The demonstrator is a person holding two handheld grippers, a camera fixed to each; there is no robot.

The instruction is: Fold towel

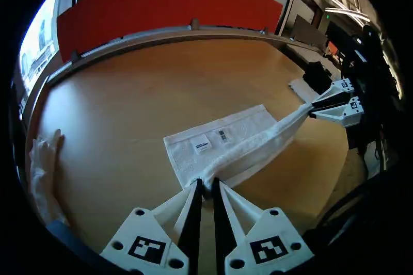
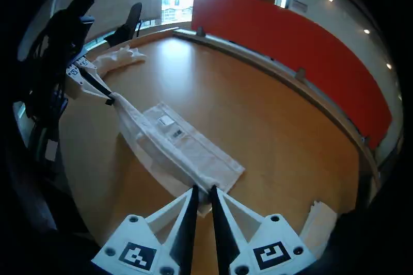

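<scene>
My left tool [image 1: 206, 192] is clenched on a corner of the white towel [image 1: 232, 138], right at its fingertips. My right tool [image 2: 202, 195] is clamped on the other end of the same edge. That edge hangs lifted between the two tools, and the rest lies flat on the counter [image 1: 129, 99] just ahead. Bare wood spreads beyond the towel. A crumpled cloth [image 1: 44, 164] sits well off to the left tool's left. A folded stack [image 2: 317, 223] lies near the right tool's right. A red panel [image 1: 165, 9] backs the far edge.

Table [image 1: 155, 84], red partition [image 1: 170, 6], perhaps chairs [image 2: 130, 21]
</scene>
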